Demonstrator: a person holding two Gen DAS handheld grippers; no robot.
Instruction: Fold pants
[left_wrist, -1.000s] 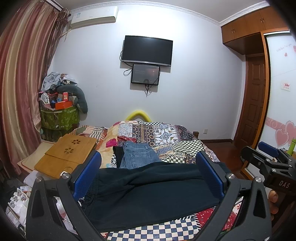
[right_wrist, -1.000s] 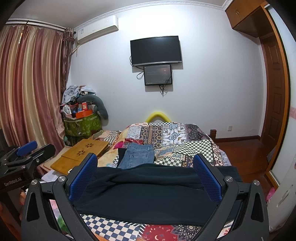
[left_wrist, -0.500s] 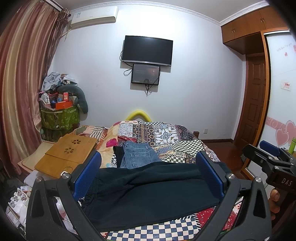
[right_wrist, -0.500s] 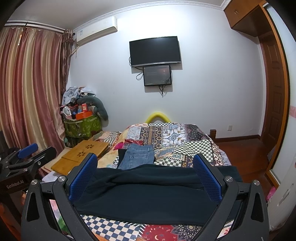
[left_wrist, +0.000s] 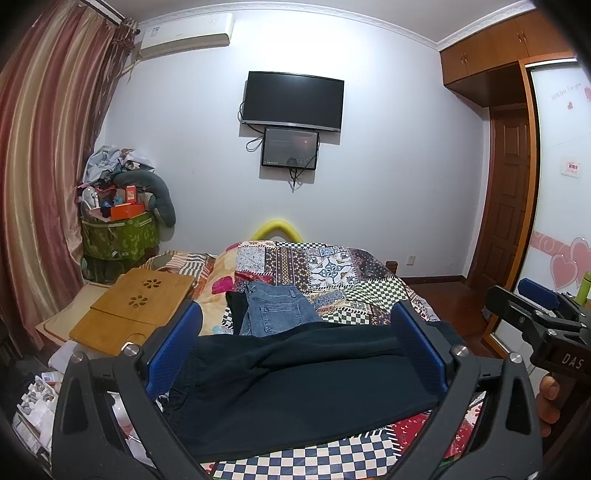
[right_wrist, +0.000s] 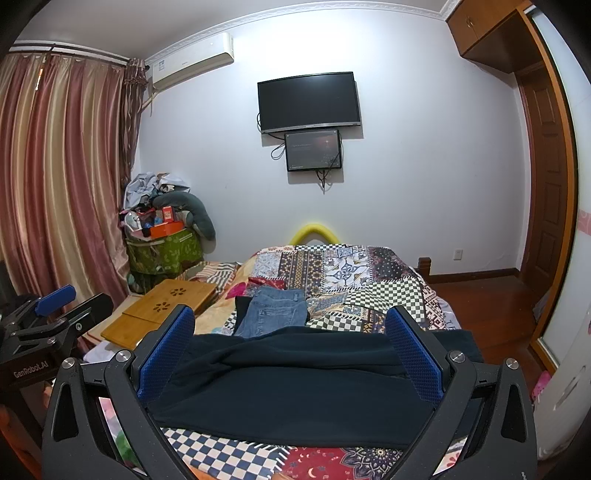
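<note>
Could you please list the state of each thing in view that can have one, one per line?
dark pants: spread flat across the bed, not yet folded
jeans: folded, lying on the quilt beyond the dark pants
left gripper: open, holding nothing
right gripper: open, holding nothing
television: screen dark
small monitor: dimly lit
door: closed

Matt dark cloth pants, printed patchwork quilt (cotton-like), smooth wooden tray
</note>
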